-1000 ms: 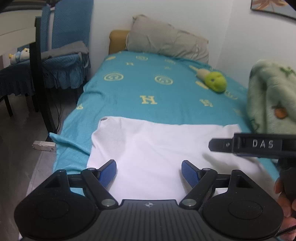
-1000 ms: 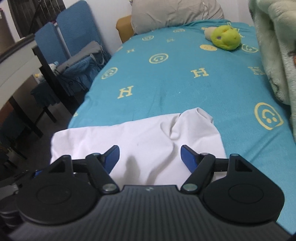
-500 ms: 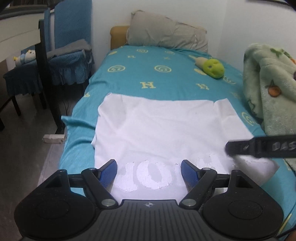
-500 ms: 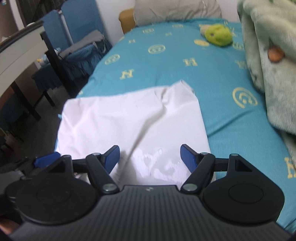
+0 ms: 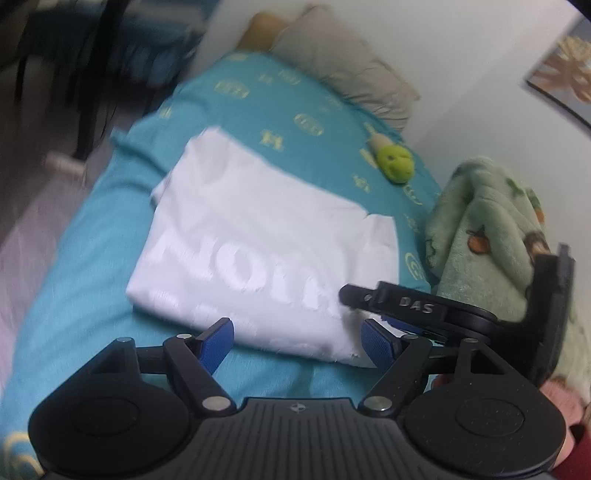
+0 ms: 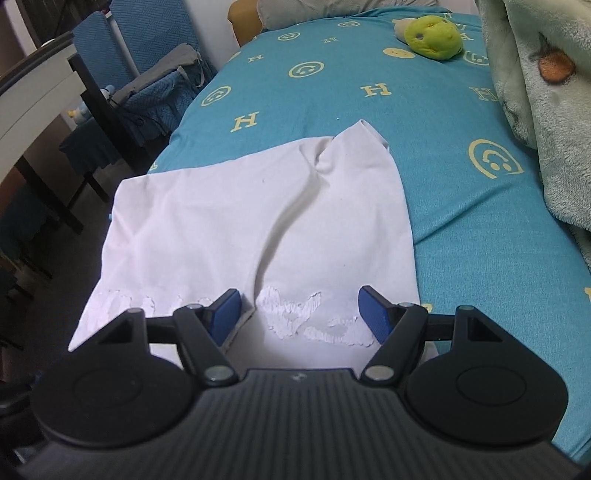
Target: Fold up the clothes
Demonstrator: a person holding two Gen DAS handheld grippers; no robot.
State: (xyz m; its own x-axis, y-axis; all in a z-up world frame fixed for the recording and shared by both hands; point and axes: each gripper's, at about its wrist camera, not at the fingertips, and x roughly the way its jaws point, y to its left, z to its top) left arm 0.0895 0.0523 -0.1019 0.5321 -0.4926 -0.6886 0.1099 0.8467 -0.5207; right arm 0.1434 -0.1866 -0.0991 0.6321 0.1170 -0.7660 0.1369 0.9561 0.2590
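On the near end of the bed (image 6: 480,229), close to its foot edge, a white T-shirt (image 6: 229,221) lies spread over the teal sheet, its raised white lettering toward the foot edge. It is flat and broad for the most part. One long crease runs down its middle in the right wrist view, and the far right corner is bunched up into a small peak. The side toward the chairs reaches the bed's left edge.

The left hand-held gripper (image 5: 295,341) hangs over the shirt's near edge with its blue pads spread apart and nothing between them but sheet and cloth below. The right hand-held gripper (image 6: 299,314) is likewise released, its pads wide and poised just above the lettering; no cloth is pinched. In the left wrist view, which is blurred, the right one shows over the shirt's near right corner.

As to progress, I judge the folding barely begun or at an early stage: the shirt looks laid out, perhaps with one fold already in it, though I cannot tell. What is left seems to be smoothing the crease, taking hold of an edge or corners, and folding the shirt into a compact bundle.

Farther up the bed sit a green plush toy (image 6: 432,35) and a pillow (image 5: 347,77); a fleecy blanket (image 6: 546,110) is heaped along the right edge.
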